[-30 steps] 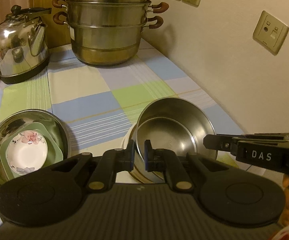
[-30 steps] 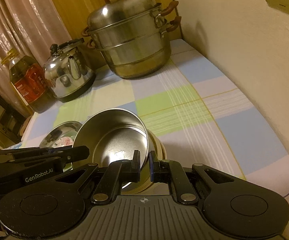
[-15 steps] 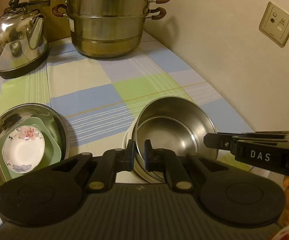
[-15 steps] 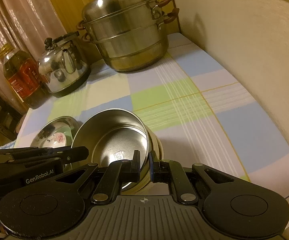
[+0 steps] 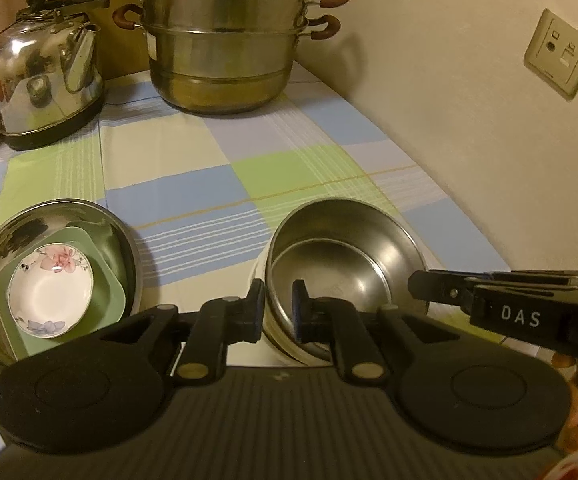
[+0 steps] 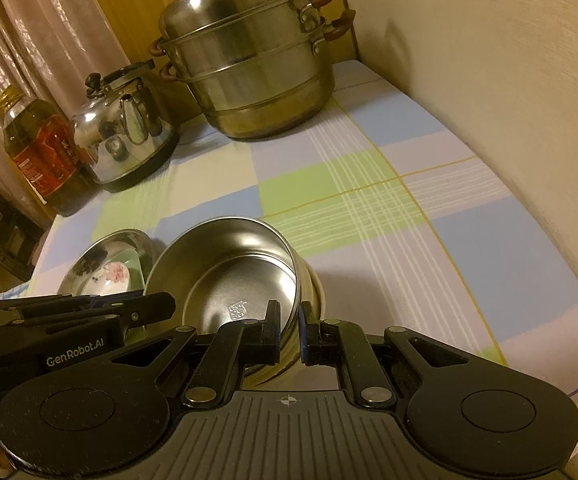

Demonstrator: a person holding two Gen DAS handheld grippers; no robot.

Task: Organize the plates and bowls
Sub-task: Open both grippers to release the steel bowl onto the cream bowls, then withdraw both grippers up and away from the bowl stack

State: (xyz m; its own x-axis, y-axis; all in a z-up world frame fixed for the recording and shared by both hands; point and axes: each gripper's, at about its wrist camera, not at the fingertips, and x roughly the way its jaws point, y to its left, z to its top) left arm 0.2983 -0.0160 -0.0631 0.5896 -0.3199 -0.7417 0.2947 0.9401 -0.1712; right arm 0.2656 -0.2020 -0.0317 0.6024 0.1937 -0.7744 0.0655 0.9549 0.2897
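The checked tablecloth (image 5: 193, 184), woven in blue, green and cream squares, covers the whole work surface. A two-tier stainless steamer pot (image 5: 225, 44) with brown handles stands at the far wall; its lid is cut off in the left wrist view. Beside it sits a polished steel kettle (image 5: 45, 76), then an oil bottle (image 6: 37, 152) whose red label is too blurred to read.

The steel bowl stack (image 5: 341, 260), smooth and round, rests near the front edge on a pale dish that is mostly hidden. Left of it, a wide steel bowl (image 5: 109, 232) holds a green square plate (image 5: 107, 280) and a white floral saucer (image 5: 51, 290).

The left gripper (image 5: 279, 306) pinches the stack's near-left rim, with its jaws easing apart. The right gripper (image 6: 289, 330) clamps the near-right rim, fingers narrow. Readable markings: "DAS", "GenRobot.AI".
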